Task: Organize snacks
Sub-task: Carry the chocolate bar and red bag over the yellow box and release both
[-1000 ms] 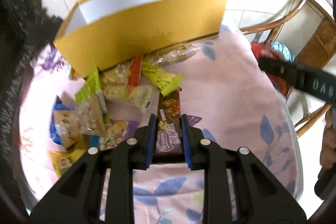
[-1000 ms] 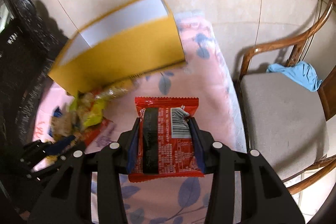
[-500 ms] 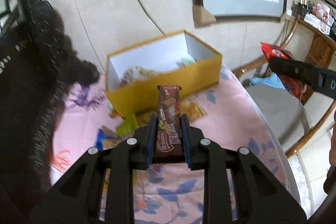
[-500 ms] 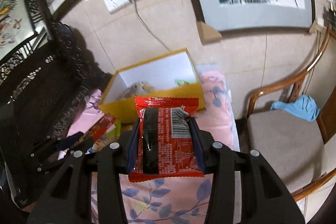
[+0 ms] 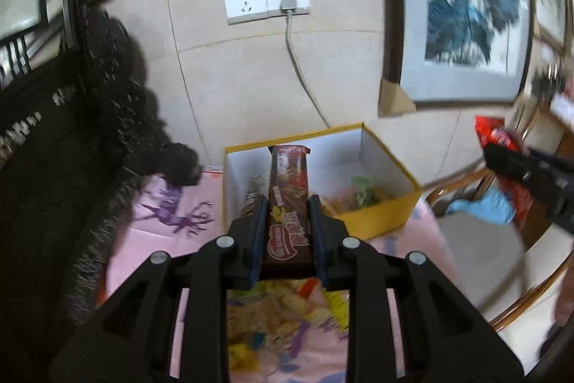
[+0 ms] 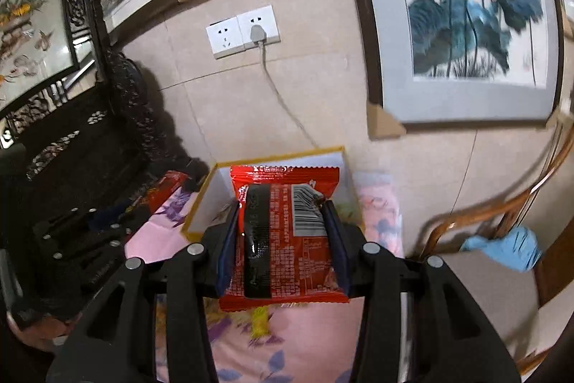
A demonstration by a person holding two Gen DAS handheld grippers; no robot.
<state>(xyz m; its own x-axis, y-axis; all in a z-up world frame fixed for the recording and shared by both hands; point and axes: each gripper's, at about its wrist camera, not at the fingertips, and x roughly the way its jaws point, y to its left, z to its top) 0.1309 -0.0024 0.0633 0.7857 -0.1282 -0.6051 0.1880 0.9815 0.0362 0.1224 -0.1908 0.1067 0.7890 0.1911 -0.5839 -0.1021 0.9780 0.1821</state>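
Covering the table, a pink flowered cloth [image 5: 150, 239] carries an open yellow cardboard box [image 5: 376, 218] at its far edge. The right gripper [image 6: 281, 225] pinches a red foil snack packet [image 6: 287, 239]; the left gripper [image 5: 287, 221] pinches a brown wrapped biscuit bar [image 5: 288, 203], both above the cloth near the box.

Right hand-held gripper [image 6: 281, 221] clamped on a red snack packet [image 6: 287, 236], raised before the yellow box [image 6: 201, 203] on the pink floral table [image 6: 305, 347], beside a wooden chair [image 6: 484, 282].

Pink floral desk [image 5: 150, 239]
A yellow box [image 5: 380, 218] and loose snack packets [image 5: 287, 311] are lying on it.
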